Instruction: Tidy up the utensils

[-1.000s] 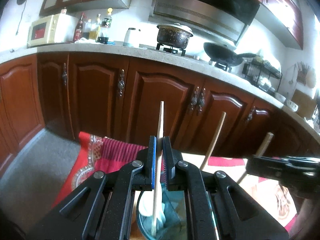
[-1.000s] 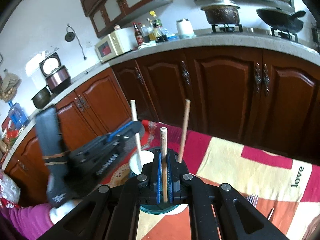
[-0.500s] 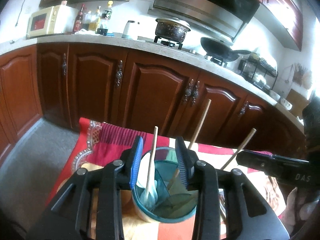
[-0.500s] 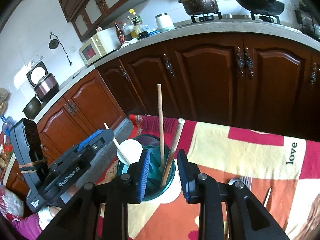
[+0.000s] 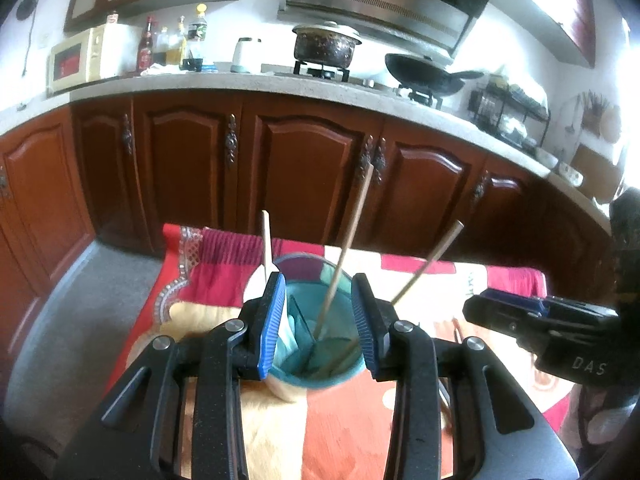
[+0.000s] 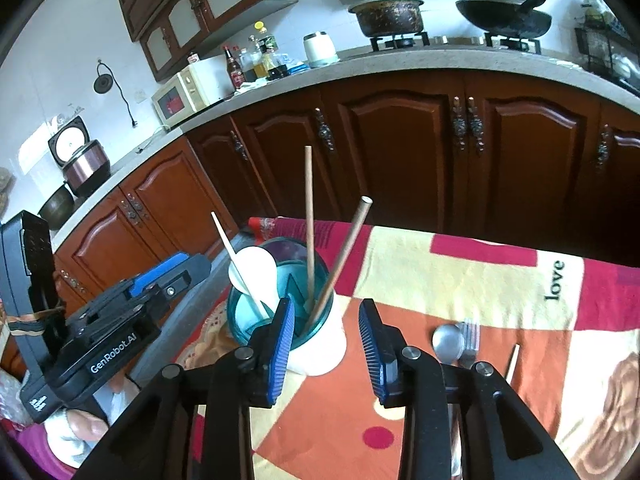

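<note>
Right wrist view: teal utensil holder (image 6: 280,304) stands upright on the patterned cloth covering the desk (image 6: 460,280), now carrying three long pieces. Count: one white spatula (image 6: 253,268) leaning left, two wooden sticks (image 6: 309,216) in the other compartments, one near upright, one tilted right. A second ago each hand-held gripper pinched a piece over the holder; both sets of jaws have just been opening, and nothing sits between them now. Left hand-held gripper (image 5: 320,316) spread, framing the holder from behind. Right hand-held gripper (image 6: 326,334) spread, backed off just beside it. Reading: both pieces delivered. Left on the cloth: one spoon (image 6: 448,342), one fork (image 6: 470,340), one pale sliver (image 6: 513,360) partly hidden, kind unclear. More sorting likely.
</note>
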Tool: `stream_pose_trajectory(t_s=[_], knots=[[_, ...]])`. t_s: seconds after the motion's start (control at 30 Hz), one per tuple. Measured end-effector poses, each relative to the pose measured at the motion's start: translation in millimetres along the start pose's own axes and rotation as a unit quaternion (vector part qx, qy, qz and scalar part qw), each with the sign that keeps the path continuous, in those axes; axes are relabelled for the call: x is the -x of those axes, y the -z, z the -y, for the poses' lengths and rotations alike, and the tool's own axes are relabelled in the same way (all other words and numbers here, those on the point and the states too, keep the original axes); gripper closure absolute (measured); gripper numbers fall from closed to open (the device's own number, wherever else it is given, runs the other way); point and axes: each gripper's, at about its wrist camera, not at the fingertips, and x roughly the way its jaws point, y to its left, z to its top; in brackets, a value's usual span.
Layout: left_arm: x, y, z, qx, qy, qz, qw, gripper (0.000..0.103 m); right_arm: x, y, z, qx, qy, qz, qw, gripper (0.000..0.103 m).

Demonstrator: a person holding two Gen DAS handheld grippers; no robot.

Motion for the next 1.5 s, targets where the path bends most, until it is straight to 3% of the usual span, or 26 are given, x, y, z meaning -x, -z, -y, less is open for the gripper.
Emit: stream_pose_trajectory(t_s=[0.37, 0.87, 1.07, 1.17, 1.5], knots=[[7, 17, 41, -0.037, 0.001, -0.021, 0.9991, 0.069, 22, 33, 23, -0.016, 0.037, -0.001, 0.999, 0.066], [-10, 54, 90, -0.062, 0.057, -0.081, 0.9931, 0.066, 40, 83, 94, -0.071, 0.084, -0.027, 0.994, 0.063], [-33, 77, 103, -0.063, 0.069, -0.121, 0.9883, 0.066, 22, 103, 128, -0.100, 0.084, -0.049, 0.990, 0.063], [-48, 86, 106, -0.057, 0.072, -0.143, 0.9855, 0.066, 8, 108, 138, -0.104, 0.076, -0.061, 0.990, 0.068], [-107, 103, 111, -0.019, 0.081, -0.205, 0.9753, 0.066, -34, 96, 171, -0.106, 0.064, -0.089, 0.988, 0.074]])
